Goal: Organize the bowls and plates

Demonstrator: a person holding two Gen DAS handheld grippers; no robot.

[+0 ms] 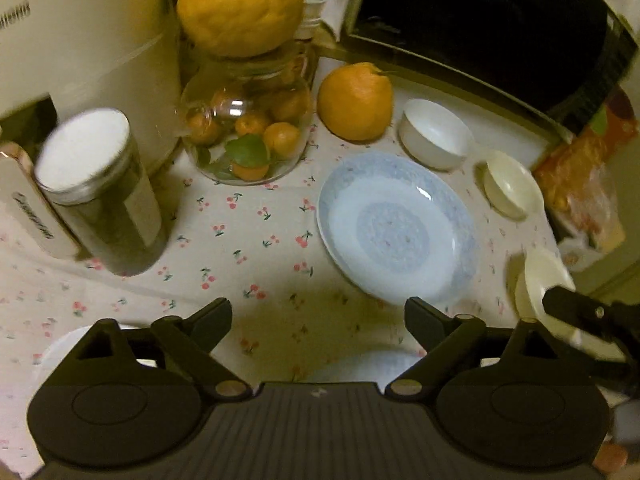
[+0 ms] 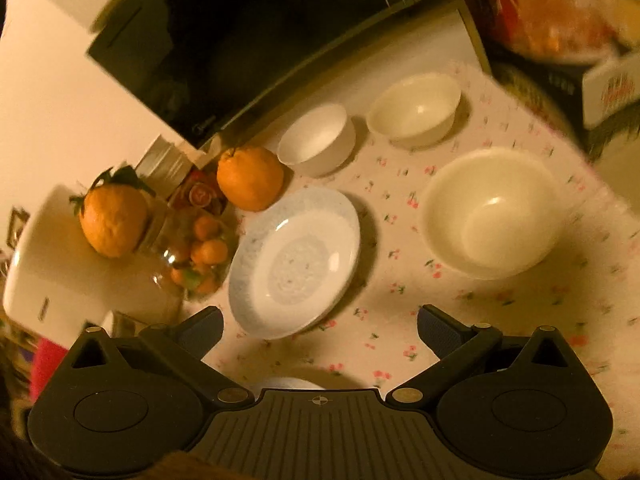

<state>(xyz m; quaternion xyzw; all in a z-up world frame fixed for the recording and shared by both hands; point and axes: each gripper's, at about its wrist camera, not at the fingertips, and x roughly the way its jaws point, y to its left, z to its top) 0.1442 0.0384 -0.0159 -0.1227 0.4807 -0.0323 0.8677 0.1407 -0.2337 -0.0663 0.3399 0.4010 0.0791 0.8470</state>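
Both of my grippers hang over the cherry-print tablecloth (image 1: 248,236) with jaws spread wide and nothing between them: the left gripper (image 1: 318,318) and the right gripper (image 2: 320,326). Ahead of them lies the blue-patterned plate (image 1: 396,226), flat on the cloth. Beyond it stands a small white bowl (image 1: 436,134), just beside a loose orange (image 1: 355,100). To that bowl's right sits a cream bowl (image 1: 510,184), apart from it. From the right wrist view I see a larger cream bowl (image 2: 490,212) nearer me, right of the plate and clear of it. A glass jar (image 1: 248,132) of small oranges stands left of the plate with a big orange (image 1: 240,4) resting on its mouth. A white-lidded canister (image 1: 100,188) stands further left. A dark-doored oven (image 1: 488,28) backs the bowls.
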